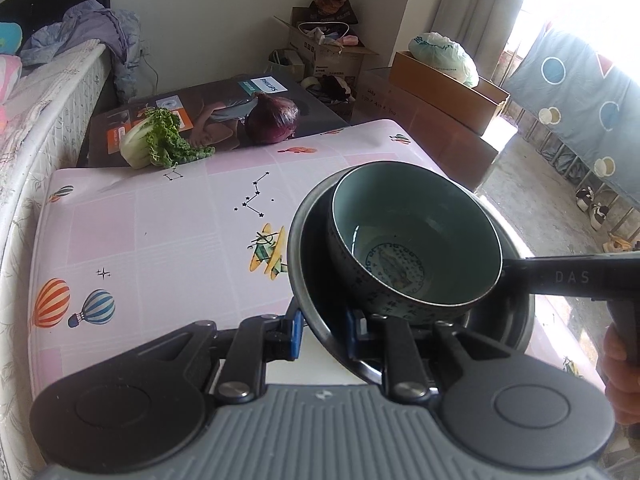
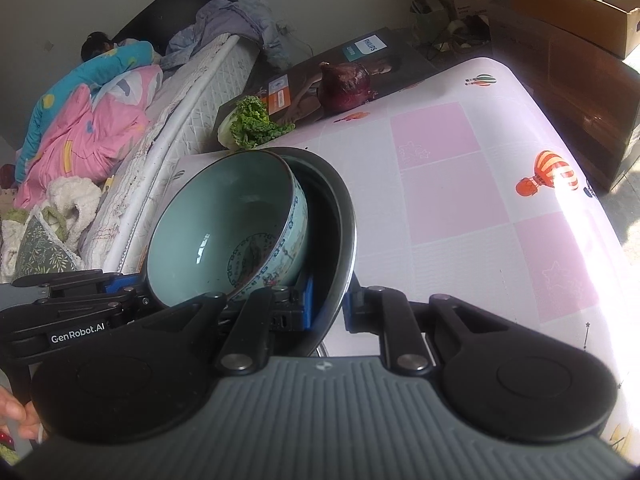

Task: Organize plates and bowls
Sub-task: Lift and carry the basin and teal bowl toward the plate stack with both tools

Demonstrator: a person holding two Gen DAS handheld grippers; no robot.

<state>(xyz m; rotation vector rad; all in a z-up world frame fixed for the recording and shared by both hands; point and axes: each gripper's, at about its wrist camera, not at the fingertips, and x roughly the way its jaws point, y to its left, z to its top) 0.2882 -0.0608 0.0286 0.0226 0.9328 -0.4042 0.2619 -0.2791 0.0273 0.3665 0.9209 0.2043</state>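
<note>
**Stacked bowl and plate, held at both rims over the desk**

- Item 1: dark plate (image 1: 316, 280), metal-edged, tilted. It appears clear of the desk (image 1: 160, 232), though the underside is hidden.
- Item 2: celadon bowl (image 1: 416, 240) with a blue painted medallion, sitting inside the plate and leaning against its rim.
- Left tongs (image 1: 324, 332): clamped together on the plate's rim, blue pads either side of the edge.
- Right tongs (image 2: 326, 304): clamped likewise on the opposite rim. In the left view their black arm reaches in from the right, with part of a hand behind it.
- Bystanders, not task items: a red onion (image 1: 272, 118) and a leafy green (image 1: 160, 140) at the far edge of the desk, beside a printed box (image 1: 208, 104). A bed (image 1: 48, 92) lies along one side.

Progress, judged: nesting is done, since bowl and plate already form one stack. What remains is to carry the stack to its place and set it down level. No other plates or bowls are in view, so this looks like a late step. The destination is not shown.

Risk: the bowl lies loose in the tilted plate and could slide.
</note>
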